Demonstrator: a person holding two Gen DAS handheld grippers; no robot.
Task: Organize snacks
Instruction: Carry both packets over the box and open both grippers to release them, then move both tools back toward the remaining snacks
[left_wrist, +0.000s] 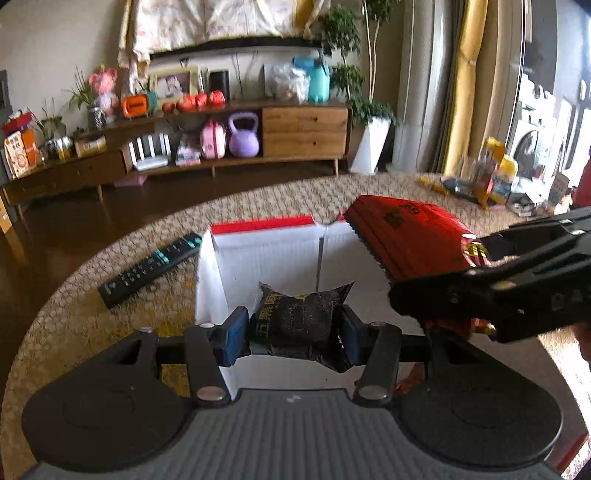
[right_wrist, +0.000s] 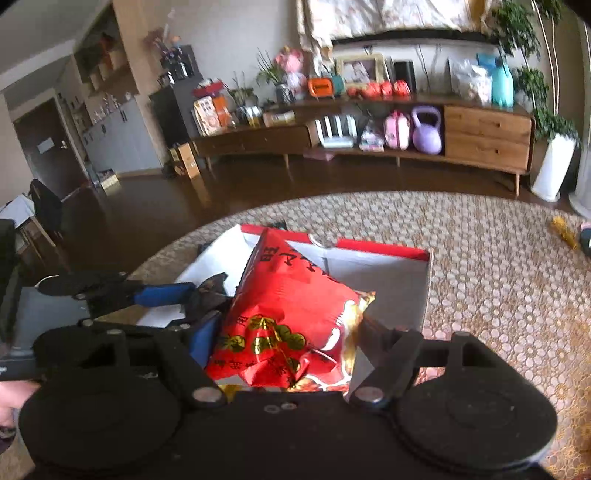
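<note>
While the left gripper (left_wrist: 291, 332) clamps a small black snack packet (left_wrist: 299, 314) and the right gripper (right_wrist: 291, 347) pinches a red snack bag (right_wrist: 288, 314), both at lower centre above the open white box (left_wrist: 266, 254), the drop-off seems due, needing both lowered inside before release.

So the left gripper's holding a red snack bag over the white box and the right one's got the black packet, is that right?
No, they are swapped. The left wrist view shows the left gripper clamping the black packet over the white box; the right gripper holds the red snack bag.
</note>
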